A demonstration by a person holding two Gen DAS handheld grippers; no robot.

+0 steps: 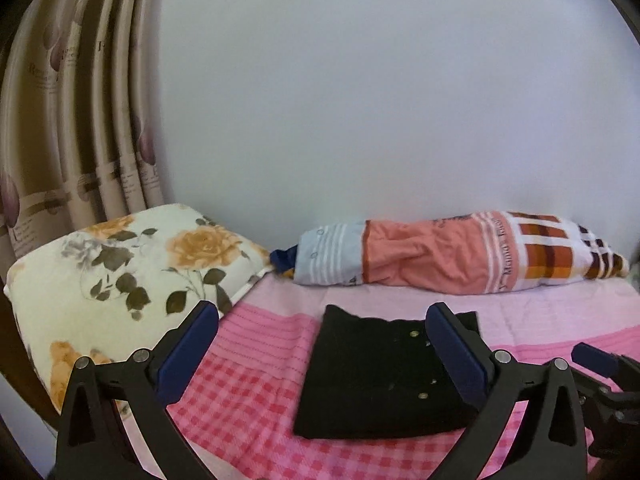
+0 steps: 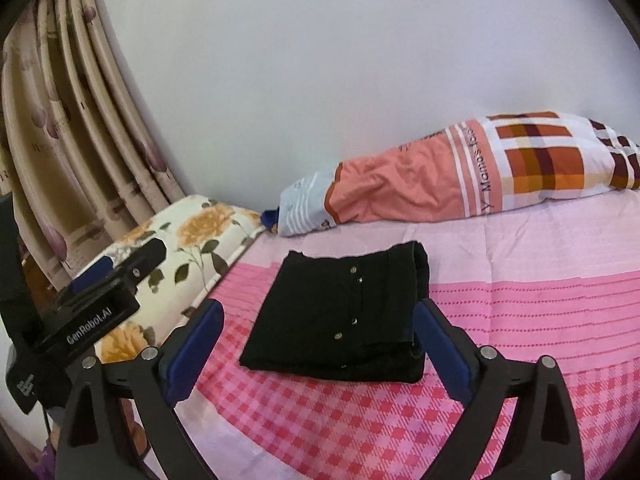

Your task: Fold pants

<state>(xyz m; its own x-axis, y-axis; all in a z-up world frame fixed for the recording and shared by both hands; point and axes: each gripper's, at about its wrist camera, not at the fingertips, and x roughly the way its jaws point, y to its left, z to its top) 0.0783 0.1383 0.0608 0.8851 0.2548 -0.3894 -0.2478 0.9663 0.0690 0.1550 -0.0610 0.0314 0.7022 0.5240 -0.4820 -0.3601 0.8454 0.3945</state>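
Left wrist view shows the black pants (image 1: 384, 376) lying on the bed (image 1: 540, 316) as a compact folded rectangle, so the folding looks finished. The left hand-held gripper (image 1: 320, 348) hangs above them, spread wide and holding nothing. The right hand-held gripper (image 2: 320, 344) is equally wide and empty, probably because the pants need no more support.
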